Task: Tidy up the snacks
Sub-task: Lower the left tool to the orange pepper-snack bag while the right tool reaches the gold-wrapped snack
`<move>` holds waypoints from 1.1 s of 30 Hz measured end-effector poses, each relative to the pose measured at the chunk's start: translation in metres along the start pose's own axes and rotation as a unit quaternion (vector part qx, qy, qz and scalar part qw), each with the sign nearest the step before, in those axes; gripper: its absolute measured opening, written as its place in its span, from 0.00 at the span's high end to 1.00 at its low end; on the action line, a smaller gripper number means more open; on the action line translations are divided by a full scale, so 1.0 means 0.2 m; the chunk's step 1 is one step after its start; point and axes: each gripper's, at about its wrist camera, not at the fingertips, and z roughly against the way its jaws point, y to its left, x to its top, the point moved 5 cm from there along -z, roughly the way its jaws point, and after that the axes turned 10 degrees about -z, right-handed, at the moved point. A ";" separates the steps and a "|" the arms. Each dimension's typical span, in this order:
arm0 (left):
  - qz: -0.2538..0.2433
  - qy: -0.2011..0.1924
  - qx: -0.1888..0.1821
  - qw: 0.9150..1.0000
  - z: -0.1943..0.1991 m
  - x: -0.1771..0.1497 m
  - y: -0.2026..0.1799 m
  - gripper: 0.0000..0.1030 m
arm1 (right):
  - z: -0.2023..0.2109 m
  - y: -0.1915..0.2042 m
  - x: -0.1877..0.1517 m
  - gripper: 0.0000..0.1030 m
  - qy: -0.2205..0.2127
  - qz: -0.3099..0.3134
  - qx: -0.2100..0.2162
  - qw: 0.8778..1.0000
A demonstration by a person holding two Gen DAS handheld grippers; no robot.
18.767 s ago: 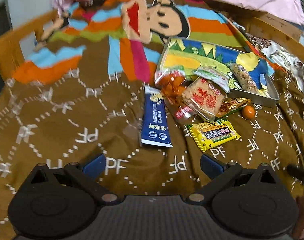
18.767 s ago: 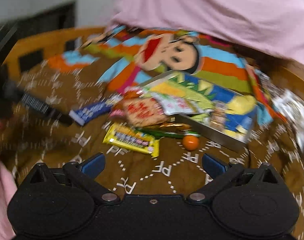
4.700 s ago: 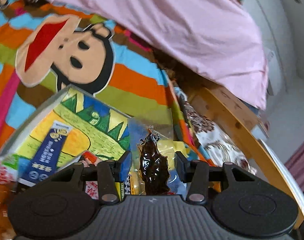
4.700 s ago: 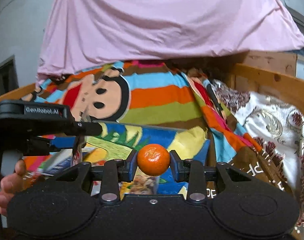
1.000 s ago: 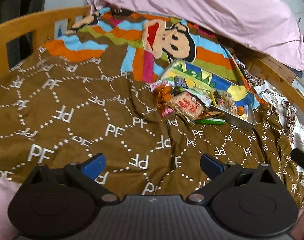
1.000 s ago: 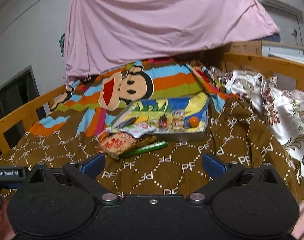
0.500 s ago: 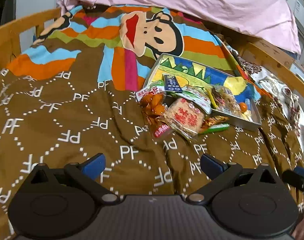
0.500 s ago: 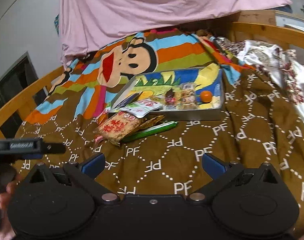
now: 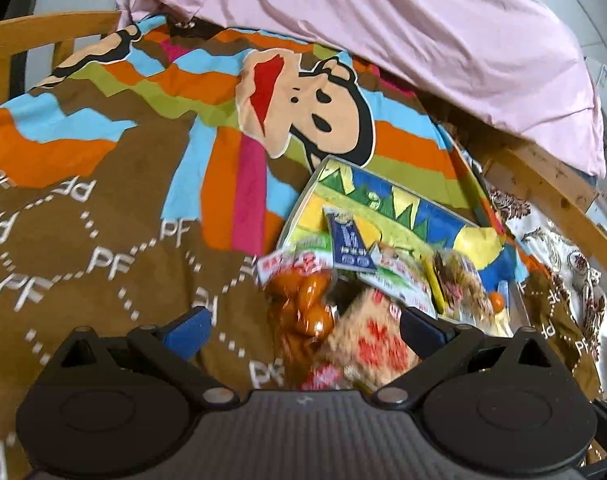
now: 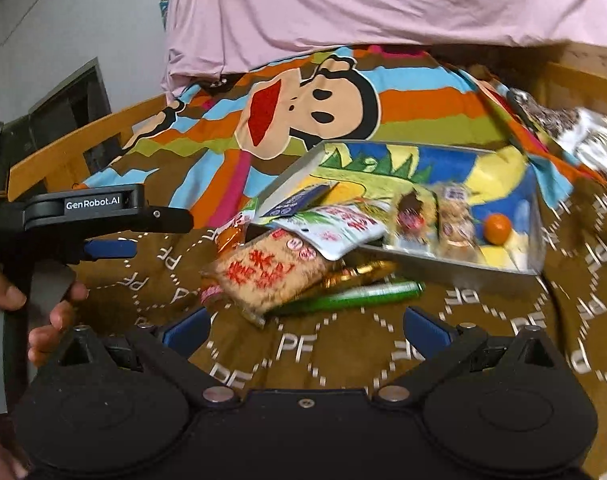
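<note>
A metal tray with a bright cartoon lining lies on the bed; it also shows in the left wrist view. In it are a small orange, two clear snack packs and a blue packet. In front of the tray lie a cracker pack with red characters, a green stick pack, a gold wrapper, a white-green pouch and a bag of orange pieces. My left gripper is open and empty just above that bag and the cracker pack. My right gripper is open and empty, before the green stick pack.
The bed has a brown "PF" blanket with a striped monkey print. Pink bedding is heaped behind. Wooden rails run along the left and right. The left tool and the hand holding it are at the left of the right wrist view.
Both grippers have moved forward and down toward the snack pile, which now looks larger and closer. Both stay open and empty.
</note>
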 end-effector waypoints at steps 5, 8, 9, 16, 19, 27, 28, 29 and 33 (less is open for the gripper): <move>-0.017 0.005 -0.026 1.000 -0.13 0.00 0.03 0.01 | -0.15 0.01 0.03 0.01 -0.010 0.022 -0.001 1.000; -0.014 0.004 -0.045 0.999 -0.19 0.00 0.04 0.01 | -0.22 -0.01 0.04 0.01 -0.008 0.011 -0.002 1.000; -0.009 0.005 -0.053 0.999 -0.22 0.00 0.05 0.01 | -0.24 -0.03 0.04 0.03 -0.008 0.005 -0.006 1.000; 0.064 0.008 -0.108 0.992 -0.33 -0.02 0.11 0.05 | -0.36 -0.07 0.04 0.18 -0.008 -0.007 -0.028 1.000; 0.094 0.006 -0.122 0.988 -0.36 -0.02 0.14 0.10 | -0.40 -0.07 0.03 0.26 -0.005 -0.014 -0.031 0.999; 0.096 0.021 -0.116 0.988 -0.44 -0.05 0.15 0.29 | -0.44 -0.06 0.04 0.43 -0.009 -0.017 -0.014 1.000; 0.101 0.027 -0.112 0.988 -0.46 -0.05 0.16 0.31 | -0.45 -0.06 0.04 0.43 -0.008 -0.016 -0.014 1.000; 0.104 0.033 -0.103 0.989 -0.48 -0.06 0.17 0.36 | -0.45 -0.06 0.04 0.43 -0.008 -0.018 -0.013 1.000; 0.093 0.050 -0.085 0.991 -0.52 -0.07 0.17 0.38 | -0.49 -0.08 0.05 0.38 0.001 -0.040 -0.008 0.999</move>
